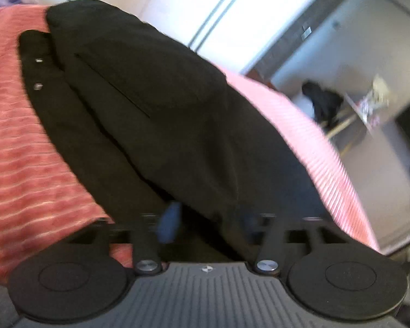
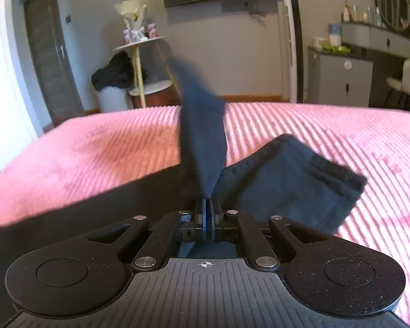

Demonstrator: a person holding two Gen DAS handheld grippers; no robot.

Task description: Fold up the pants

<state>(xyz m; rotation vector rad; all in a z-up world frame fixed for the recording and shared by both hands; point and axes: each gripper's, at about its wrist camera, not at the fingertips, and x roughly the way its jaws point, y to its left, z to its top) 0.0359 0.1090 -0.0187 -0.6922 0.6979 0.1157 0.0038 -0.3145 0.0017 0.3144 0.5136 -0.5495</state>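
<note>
The wide bed covered in a pink ribbed corduroy-like blanket (image 2: pixel 300 125) gives the work plenty of flat, open room; in the right wrist view its far edge runs in front of a round side table on pale legs (image 2: pixel 139 46) and a grey cabinet (image 2: pixel 339 76), both well apart from the cloth, so only the drop at the bed's edges limits a wide sweep. On it lie the black soft-fabric pants (image 1: pixel 155 104), the waist end with two small metal fasteners (image 1: pixel 37 73) spread before the left gripper, and one hemmed leg end (image 2: pixel 295 180) lying loosely doubled on the blanket in the right wrist view. The cloth looks light and limp and will likely sag, drag and crease rather than hold a line, so the firmer places, the waistband and the stitched hems, seem the best to pinch, with both ends lifted together to keep the fold square. The right gripper (image 2: pixel 208 213) has its fingers pressed together on a strip of the dark fabric, which rises in a blurred band ahead of it. The left gripper (image 1: pixel 207 218) has its fingers well apart, low over the pants; blur hides whether any cloth lies between them, and nothing appears pinched.
</note>
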